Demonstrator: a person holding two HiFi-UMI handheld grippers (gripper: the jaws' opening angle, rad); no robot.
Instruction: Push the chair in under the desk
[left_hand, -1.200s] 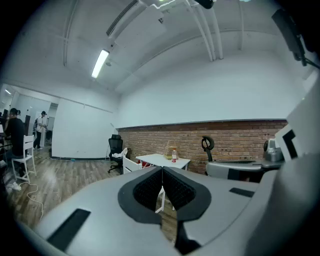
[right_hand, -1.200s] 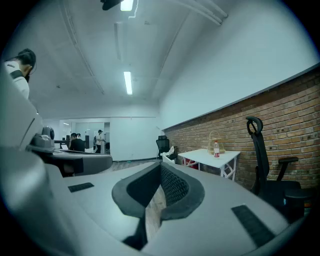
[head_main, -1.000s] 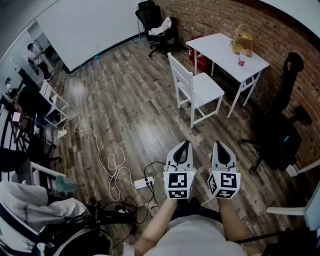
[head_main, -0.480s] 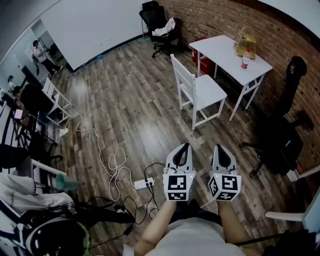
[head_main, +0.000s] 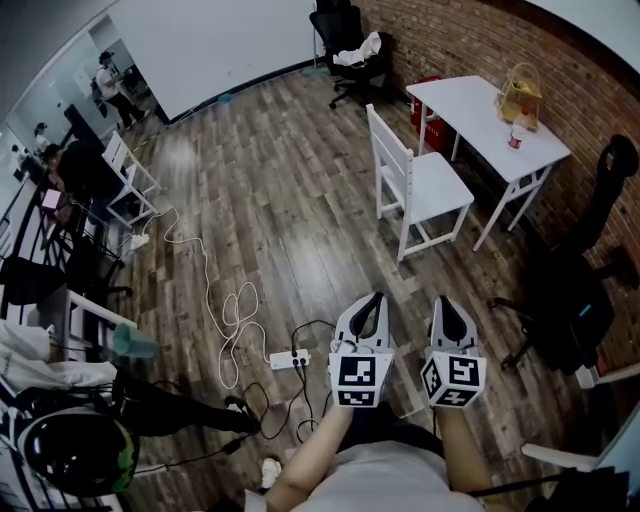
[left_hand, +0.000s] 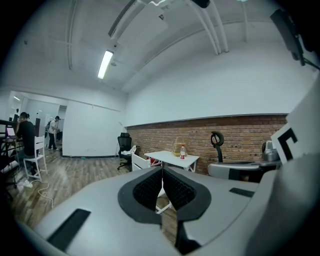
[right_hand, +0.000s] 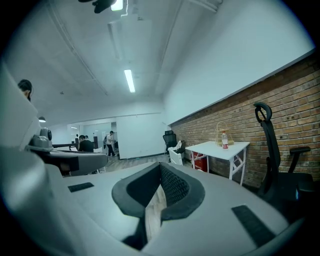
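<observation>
Jaws of both grippers are seen pressed together with nothing between them; the left gripper and the right gripper are held side by side at the six o'clock edge of the head view, close but not touching, both aimed toward twelve o'clock over the wooden floor.

The white chair is found at about one o'clock from the grippers, well apart from them; it is stood upright on its four legs, its slatted back turned to the nine o'clock side and its seat turned toward the desk; the seat is not tucked beneath the top, and a strip of floor is left showing between the two.

The white desk is set at about two o'clock from the chair, along the brick wall; a wire basket and a small bottle are placed at its three o'clock end; something red is lodged under its twelve o'clock end.

A black office chair is parked at twelve o'clock near the wall corner; a white power strip with a looped cable is laid on the floor at nine o'clock from the left gripper.
</observation>
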